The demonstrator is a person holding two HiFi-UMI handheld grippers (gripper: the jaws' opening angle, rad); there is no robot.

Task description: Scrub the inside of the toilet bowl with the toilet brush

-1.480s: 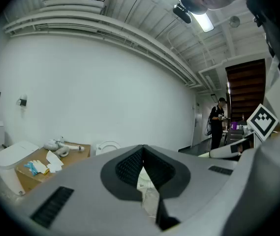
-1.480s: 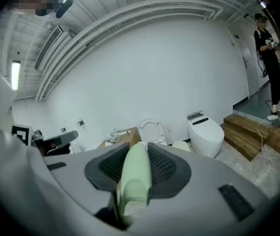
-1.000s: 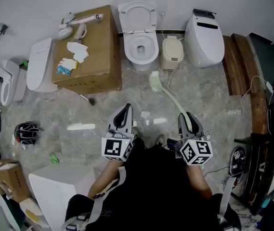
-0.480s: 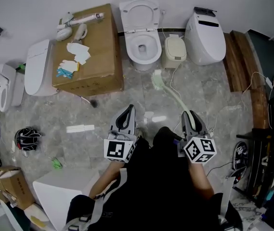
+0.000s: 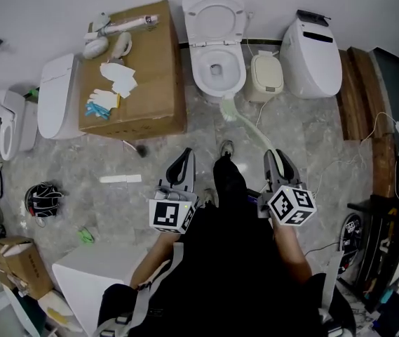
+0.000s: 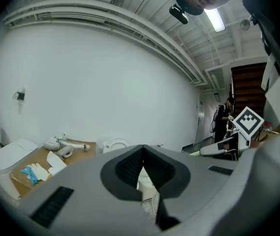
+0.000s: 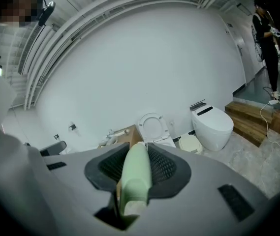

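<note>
The white toilet (image 5: 217, 65) stands against the far wall with its lid (image 5: 217, 14) up and its bowl uncovered. My right gripper (image 5: 277, 159) is shut on the pale green handle of the toilet brush (image 5: 255, 133). The brush head (image 5: 228, 109) hangs low, just in front of the bowl's front rim and outside it. In the right gripper view the green handle (image 7: 136, 176) lies between the jaws, with the toilet (image 7: 154, 129) beyond it. My left gripper (image 5: 182, 157) is shut with nothing in it, level with the right one; its jaws (image 6: 140, 154) meet in the left gripper view.
A large cardboard box (image 5: 143, 83) with gloves and fittings on it stands left of the toilet. A small cream bin (image 5: 267, 74) and a second toilet (image 5: 318, 48) stand to the right, then wooden steps (image 5: 357, 90). The person's foot (image 5: 226, 148) is on the marble floor between the grippers. Cables trail at right.
The person has stepped forward, so the toilet is closer. The brush head has moved up from mid-floor to just before the bowl's front. Both grippers stay shut.
</note>
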